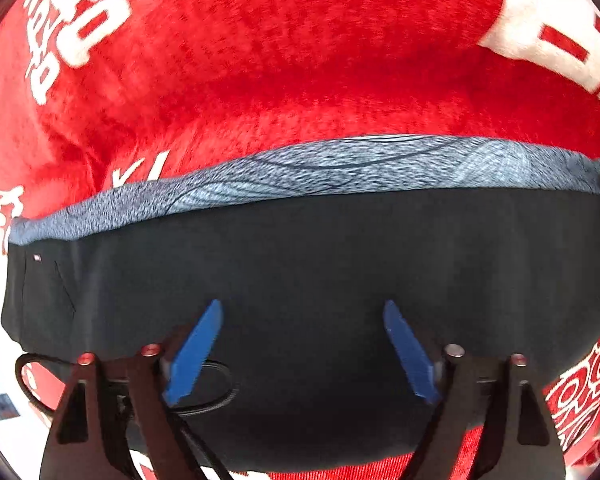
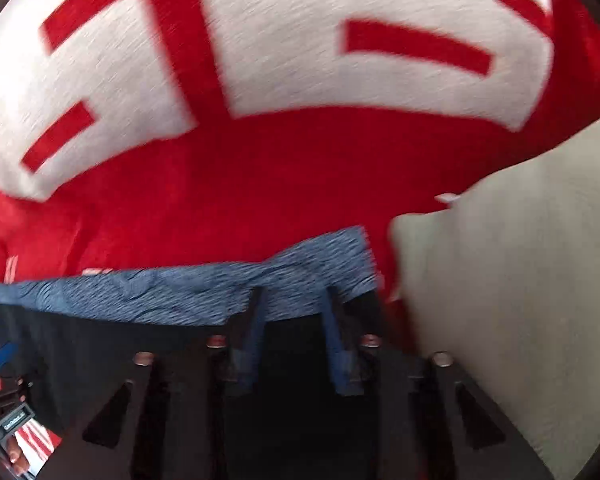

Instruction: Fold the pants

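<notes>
Black pants (image 1: 300, 248) lie flat across a red blanket, with a blue-grey heathered layer (image 1: 340, 164) showing along their far edge. My left gripper (image 1: 302, 308) points down over the black cloth, open wide, with nothing pinched between its blue pads (image 1: 198, 348). In the right wrist view, my right gripper (image 2: 294, 300) is at the right end of the pants (image 2: 100, 344), where the blue-grey layer (image 2: 180, 292) meets the black. Its fingers (image 2: 256, 308) stand a narrow gap apart with cloth showing between them. That view is blurred.
The red plush blanket (image 1: 260, 60) with large white characters (image 2: 340, 40) covers the surface around the pants. A pale beige cloth (image 2: 520, 280) lies to the right of the pants' end. A hand (image 2: 16, 456) shows at the lower left of the right wrist view.
</notes>
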Available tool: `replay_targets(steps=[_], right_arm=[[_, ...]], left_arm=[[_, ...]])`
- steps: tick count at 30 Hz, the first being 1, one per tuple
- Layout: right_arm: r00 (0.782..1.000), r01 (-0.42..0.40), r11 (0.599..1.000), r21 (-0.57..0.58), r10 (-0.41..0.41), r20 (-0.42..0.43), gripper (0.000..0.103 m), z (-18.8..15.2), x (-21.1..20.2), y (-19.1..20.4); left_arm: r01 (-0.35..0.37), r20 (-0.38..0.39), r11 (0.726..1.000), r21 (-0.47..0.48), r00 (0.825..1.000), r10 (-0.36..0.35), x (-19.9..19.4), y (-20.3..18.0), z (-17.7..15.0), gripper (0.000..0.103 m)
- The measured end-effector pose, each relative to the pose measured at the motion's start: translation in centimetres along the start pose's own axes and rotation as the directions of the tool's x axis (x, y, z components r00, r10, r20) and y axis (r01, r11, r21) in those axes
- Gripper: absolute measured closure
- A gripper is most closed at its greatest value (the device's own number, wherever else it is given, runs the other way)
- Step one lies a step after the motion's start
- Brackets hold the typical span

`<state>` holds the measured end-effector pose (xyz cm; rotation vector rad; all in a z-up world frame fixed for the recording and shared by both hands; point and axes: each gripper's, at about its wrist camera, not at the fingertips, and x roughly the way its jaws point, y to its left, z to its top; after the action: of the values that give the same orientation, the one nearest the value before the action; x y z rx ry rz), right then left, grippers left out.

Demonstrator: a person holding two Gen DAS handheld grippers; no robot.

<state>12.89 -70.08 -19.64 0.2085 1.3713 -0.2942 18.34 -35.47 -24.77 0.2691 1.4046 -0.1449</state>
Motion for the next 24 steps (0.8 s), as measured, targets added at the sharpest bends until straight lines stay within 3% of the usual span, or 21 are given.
replay_targets(steps=[6, 8, 10, 12, 14, 17, 18, 19, 21, 24], right_arm=[[0.999, 0.04, 0.994, 0.098, -0.042, 0.02, 0.068, 0.0, -1.8, 0.0], [0.999, -0.026, 0.998, 0.065, 0.024, 0.04, 0.067, -0.2, -2.5, 1.3], [0.996, -0.076, 0.997, -0.022, 0.077, 0.045, 0.067, -0.4, -2.9, 3.6], [0.984, -0.179, 0.981, -0.069, 0.18, 0.013, 0.067, -0.6, -2.5, 5.7], [0.968, -0.252, 0.964, -0.086, 0.252, -0.019, 0.067, -1.0, -1.6, 8.3], [0.954, -0.297, 0.947, -0.122, 0.291, -0.07, 0.067, -1.8, 0.4, 12.2], [0.957, -0.285, 0.948, -0.14, 0.276, -0.085, 0.067, -1.9, 1.1, 12.9], [0.968, -0.249, 0.953, -0.173, 0.237, -0.087, 0.068, -2.0, 1.4, 14.3], [0.976, -0.219, 0.95, -0.222, 0.216, -0.041, 0.068, -2.4, 1.7, 13.7], [0.99, -0.141, 0.974, -0.177, 0.141, -0.012, 0.068, -2.3, 2.0, 11.0]], left_arm=[[0.011, -0.006, 1.0, -0.011, 1.0, -0.011, 0.6, 0.8, 0.1, 0.017], [-0.002, -0.021, 1.0, -0.002, 1.0, 0.002, 0.2, 0.7, 0.8, 0.017], [0.012, 0.023, 0.999, -0.033, 1.0, -0.012, -1.0, 1.3, 1.9, 0.017], [0.023, 0.06, 0.997, -0.075, 0.998, -0.019, -1.5, 2.4, 3.7, 0.017], [0.007, 0.058, 0.995, -0.099, 0.998, -0.001, -0.8, 3.1, 5.1, 0.017], [-0.053, 0.017, 0.993, -0.104, 0.998, 0.055, 2.2, 4.2, 6.7, 0.016], [-0.063, 0.011, 0.993, -0.1, 0.998, 0.064, 3.0, 4.3, 6.9, 0.015], [-0.065, 0.025, 0.992, -0.112, 0.997, 0.068, 3.3, 4.7, 6.9, 0.006], [-0.078, 0.019, 0.988, -0.137, 0.996, 0.082, 3.4, 5.5, 6.8, 0.005], [-0.09, 0.006, 0.979, -0.183, 0.996, 0.093, 3.2, 8.0, 6.5, 0.005]])
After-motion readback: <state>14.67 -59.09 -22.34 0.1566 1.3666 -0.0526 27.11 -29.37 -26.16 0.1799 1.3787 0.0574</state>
